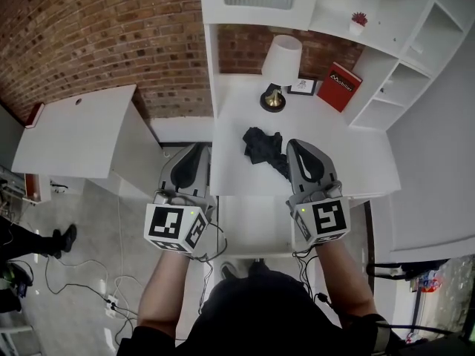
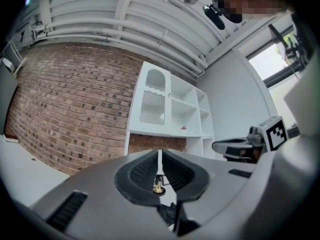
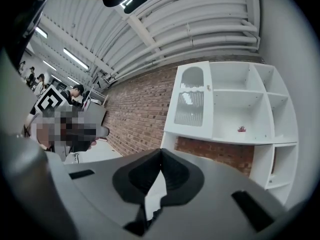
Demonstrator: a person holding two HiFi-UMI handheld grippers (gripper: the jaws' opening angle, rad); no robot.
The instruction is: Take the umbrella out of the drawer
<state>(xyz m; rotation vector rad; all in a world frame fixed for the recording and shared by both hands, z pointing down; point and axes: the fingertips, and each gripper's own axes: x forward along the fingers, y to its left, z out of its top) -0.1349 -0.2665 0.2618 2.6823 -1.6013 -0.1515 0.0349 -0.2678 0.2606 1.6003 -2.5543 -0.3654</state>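
- Left gripper point(image 2: 160, 155): fingers point(image 2: 142, 173) clenched, pads meeting along a thin slit, nothing grasped. A brass lamp foot shows through the slit, well beyond it.
- Right gripper point(image 3: 160, 152): fingers point(image 3: 137, 176) clenched tip to tip, nothing grasped.
- Head view: left gripper point(image 1: 197, 148) and right gripper point(image 1: 294, 145) are held side by side and apart, both pointing toward the shelf unit point(image 1: 401, 65). The left one is off the table's left edge, the right one over the table point(image 1: 349, 162).
- Umbrella point(image 1: 261, 144): black, folded, a crumpled bundle lying on the white table top. It sits between the two grippers and just beside the right fingertips. Contact with them cannot be told from above.
- Behind the umbrella: lamp point(image 1: 281, 67) with a white shade, upright on the table.
- Right of the lamp: red book point(image 1: 339, 86), leaning against the shelf unit.
- Small potted plant point(image 1: 358, 21) in an upper shelf compartment.
- Brick wall point(image 1: 96, 35) behind and to the left.
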